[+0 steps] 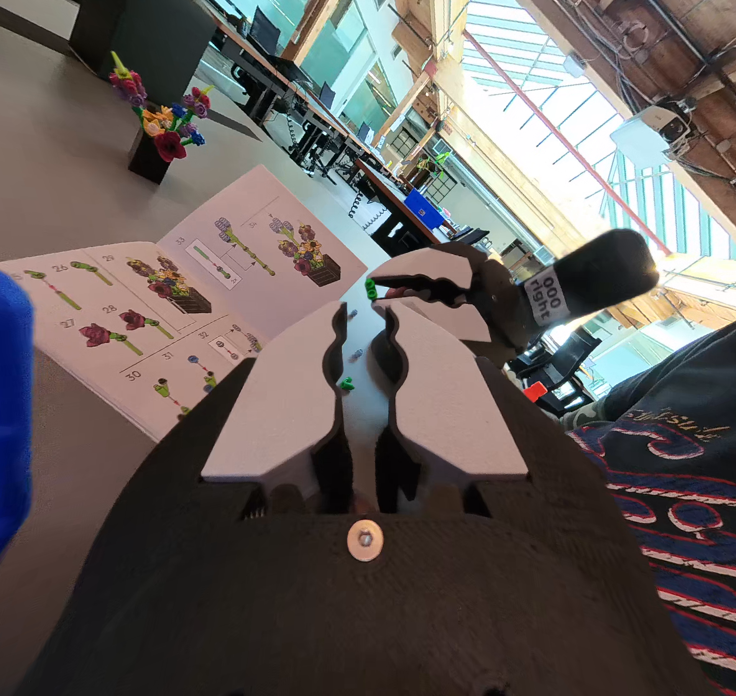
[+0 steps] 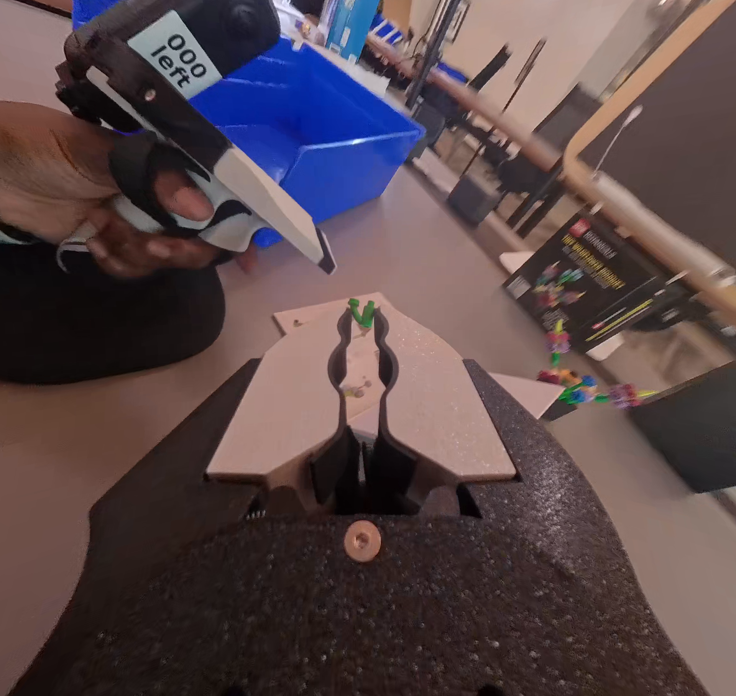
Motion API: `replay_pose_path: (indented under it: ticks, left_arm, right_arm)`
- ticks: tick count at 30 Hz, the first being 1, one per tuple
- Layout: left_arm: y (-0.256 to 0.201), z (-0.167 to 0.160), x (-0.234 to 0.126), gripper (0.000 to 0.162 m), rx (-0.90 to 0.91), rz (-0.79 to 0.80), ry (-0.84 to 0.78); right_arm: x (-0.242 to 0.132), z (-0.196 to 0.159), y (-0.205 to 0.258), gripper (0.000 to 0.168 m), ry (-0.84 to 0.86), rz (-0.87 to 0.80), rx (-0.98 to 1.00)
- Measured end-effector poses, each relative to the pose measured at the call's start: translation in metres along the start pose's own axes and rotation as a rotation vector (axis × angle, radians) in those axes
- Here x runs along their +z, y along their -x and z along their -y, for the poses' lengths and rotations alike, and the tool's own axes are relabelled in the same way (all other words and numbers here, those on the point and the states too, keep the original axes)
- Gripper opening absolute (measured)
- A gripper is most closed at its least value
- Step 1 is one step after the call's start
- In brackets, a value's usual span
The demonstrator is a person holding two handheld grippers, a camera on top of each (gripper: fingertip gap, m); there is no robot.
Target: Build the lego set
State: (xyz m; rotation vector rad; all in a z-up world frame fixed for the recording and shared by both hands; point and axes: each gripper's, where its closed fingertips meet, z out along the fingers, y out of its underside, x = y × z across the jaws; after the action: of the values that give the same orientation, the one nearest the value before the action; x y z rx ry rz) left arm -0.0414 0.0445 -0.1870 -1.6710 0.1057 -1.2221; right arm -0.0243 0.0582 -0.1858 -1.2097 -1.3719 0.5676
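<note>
My right gripper point(image 2: 362, 316) is shut on a small green forked stem piece point(image 2: 364, 312), held above the open instruction booklet point(image 2: 314, 312). In the left wrist view the right gripper point(image 1: 378, 288) holds that green piece point(image 1: 370, 287) just beyond my left gripper point(image 1: 364, 310). The left gripper's jaws stand slightly apart with nothing between them. It also shows in the right wrist view point(image 2: 327, 264), pointing down at the table. A loose green piece point(image 1: 346, 384) and small grey pieces point(image 1: 356, 354) lie on the table under the left fingers. The flower bouquet point(image 1: 167, 119) stands in its black box behind the booklet point(image 1: 199, 278).
A blue bin point(image 2: 318, 127) stands behind the left gripper. The black set box point(image 2: 577, 282) leans at the right, near the bouquet point(image 2: 577, 388). A dark block point(image 1: 147, 20) stands at the back of the table. A person's hand point(image 2: 59, 183) holds the left gripper. Left and right tips are no more than a few centimetres apart. Both grippers' tips are roughly 25 cm from the flower bouquet point(image 1: 167, 119). The right camera catches it too, in the right wrist view point(image 2: 574, 380).
</note>
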Motion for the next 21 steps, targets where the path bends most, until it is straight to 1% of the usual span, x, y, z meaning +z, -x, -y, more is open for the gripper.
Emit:
replay_pose_path:
  ticks: [4,7,10,12,16,18,20,21]
  left_arm:
    - [-0.010,-0.001,0.006,0.013,-0.057,-0.061,-0.030]
    - [-0.018,0.001,0.007,0.013,-0.055,-0.113,-0.048]
    - [-0.026,0.001,0.007,0.010,-0.068,-0.176,-0.065]
    - [-0.029,0.003,0.005,0.005,-0.066,-0.198,-0.077]
    - [-0.034,0.003,0.003,0.005,-0.044,-0.234,-0.084]
    - [-0.036,0.003,0.003,0.006,-0.044,-0.242,-0.081]
    - [-0.034,0.002,0.005,0.017,-0.049,-0.234,-0.071]
    - [-0.035,0.001,0.005,0.018,-0.054,-0.243,-0.065]
  right_arm:
    - [-0.003,0.016,0.004,0.011,-0.074,-0.060,-0.101]
    - [-0.004,0.024,0.009,0.011,-0.110,-0.058,-0.109]
    - [-0.004,0.027,0.010,0.011,-0.131,-0.055,-0.100]
    - [-0.005,0.030,0.011,0.011,-0.150,-0.050,-0.095]
    - [-0.009,0.035,0.013,0.011,-0.182,-0.056,-0.120]
    - [-0.010,0.035,0.014,0.011,-0.185,-0.058,-0.137]
    - [-0.012,0.037,0.014,0.010,-0.196,-0.067,-0.163]
    - [-0.012,0.037,0.014,0.010,-0.195,-0.066,-0.174]
